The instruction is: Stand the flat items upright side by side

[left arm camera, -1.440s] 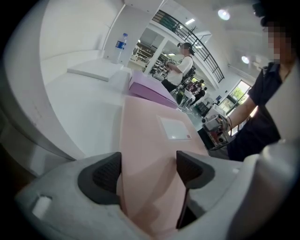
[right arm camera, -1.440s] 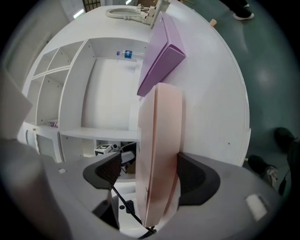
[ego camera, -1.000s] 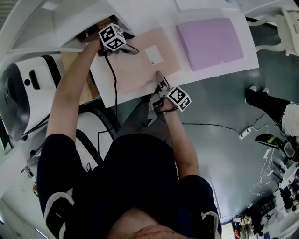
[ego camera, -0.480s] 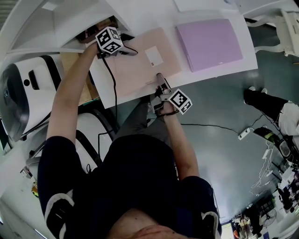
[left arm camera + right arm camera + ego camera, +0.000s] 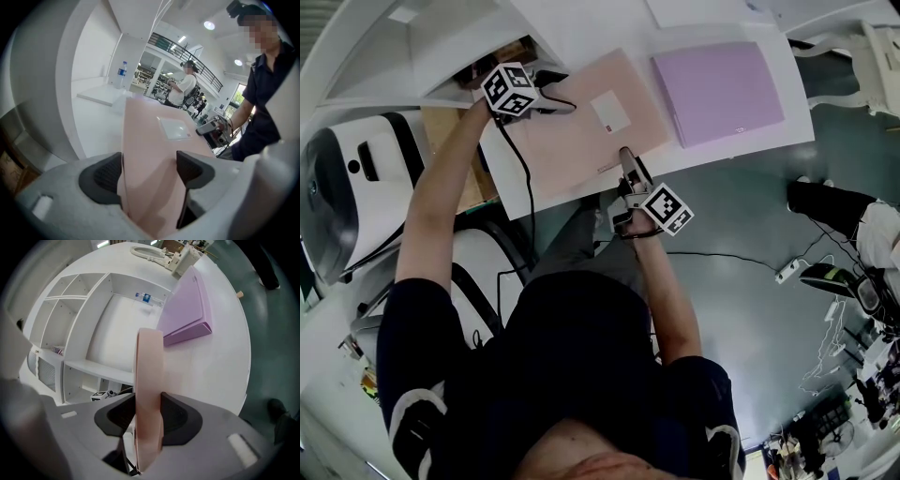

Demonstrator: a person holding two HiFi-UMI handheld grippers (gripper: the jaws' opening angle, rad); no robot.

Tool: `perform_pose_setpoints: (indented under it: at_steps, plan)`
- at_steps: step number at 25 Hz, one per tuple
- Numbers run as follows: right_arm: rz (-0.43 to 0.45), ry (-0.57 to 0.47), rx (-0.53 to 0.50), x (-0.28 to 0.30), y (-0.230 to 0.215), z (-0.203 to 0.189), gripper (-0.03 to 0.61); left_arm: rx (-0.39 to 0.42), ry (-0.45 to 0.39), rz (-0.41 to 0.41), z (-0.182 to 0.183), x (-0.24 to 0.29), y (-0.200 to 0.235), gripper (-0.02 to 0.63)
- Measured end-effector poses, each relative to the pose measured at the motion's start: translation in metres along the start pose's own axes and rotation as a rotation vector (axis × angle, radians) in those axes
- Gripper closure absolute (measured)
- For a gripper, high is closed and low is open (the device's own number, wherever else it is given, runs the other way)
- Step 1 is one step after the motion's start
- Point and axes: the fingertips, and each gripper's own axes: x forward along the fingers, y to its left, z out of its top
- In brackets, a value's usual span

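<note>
Both are on the flat pink rectangular box at the white table's front edge. The left gripper's fingers pinch its far corner, and the right gripper's fingers just closed on its near edge. A flat purple rectangular box lies alongside.

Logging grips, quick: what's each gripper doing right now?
Left gripper: closed on the pink folder.
Right gripper: jaws just closing, now clamped on that pink folder.

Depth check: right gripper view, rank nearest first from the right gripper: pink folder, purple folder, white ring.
1. pink folder, in the right gripper; its jaws have just been closing on it.
2. purple folder, flat, upper right.
3. white ring, top.
</note>
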Motion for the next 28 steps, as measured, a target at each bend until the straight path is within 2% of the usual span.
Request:
perform_pose_setpoints:
  at_steps: [8,18,28]
  plan:
    - [-0.011,-0.037,-0.13,-0.016,0.025,0.026,0.42,0.029,-0.129,0.091,0.021,-0.017,-0.003,0.235]
    - [-0.023,-0.107,-0.394,-0.047,0.071,0.063,0.42,0.069,-0.287,0.246,0.047,-0.04,-0.024,0.235]
    - [-0.017,-0.144,-0.648,-0.072,0.12,0.095,0.42,0.094,-0.389,0.397,0.073,-0.066,-0.054,0.236]
